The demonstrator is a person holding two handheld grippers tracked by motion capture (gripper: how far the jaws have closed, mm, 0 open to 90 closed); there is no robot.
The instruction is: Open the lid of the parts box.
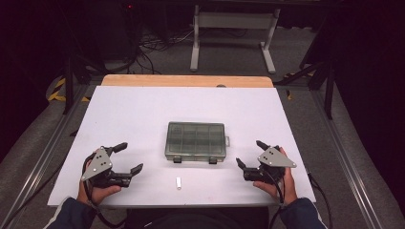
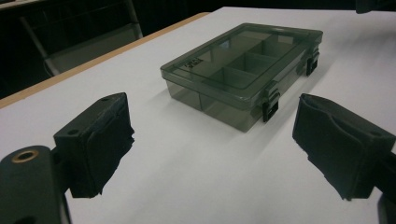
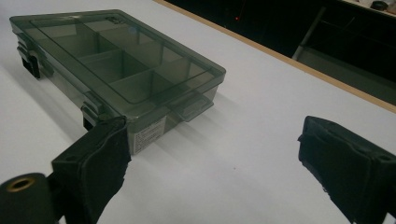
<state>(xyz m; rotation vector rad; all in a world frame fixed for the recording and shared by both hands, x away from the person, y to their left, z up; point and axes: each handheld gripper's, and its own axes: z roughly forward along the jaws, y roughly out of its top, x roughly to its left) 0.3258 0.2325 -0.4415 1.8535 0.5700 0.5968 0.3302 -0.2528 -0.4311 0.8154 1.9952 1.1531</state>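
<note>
Item: smoke-tinted compartment box [image 1: 196, 141], lid shut, two front latches — centre of white worktop [image 1: 143, 109]. Small white cylinder [image 1: 178, 183] at its 6 o'clock. Left gripper [image 1: 130, 157] at 8, right gripper [image 1: 248, 153] at 4 — jaws spread, empty. Handling: steady the box with one gripper, work latches squarely.

Left claw [image 1: 129, 157] jaws spread wide, empty, right claw [image 1: 248, 153] likewise, both held low

closed box [image 1: 196, 140], left gripper [image 1: 128, 158], right gripper [image 1: 248, 153]

A white table [image 1: 143, 109] with a wooden far edge [image 1: 186, 80].
</note>
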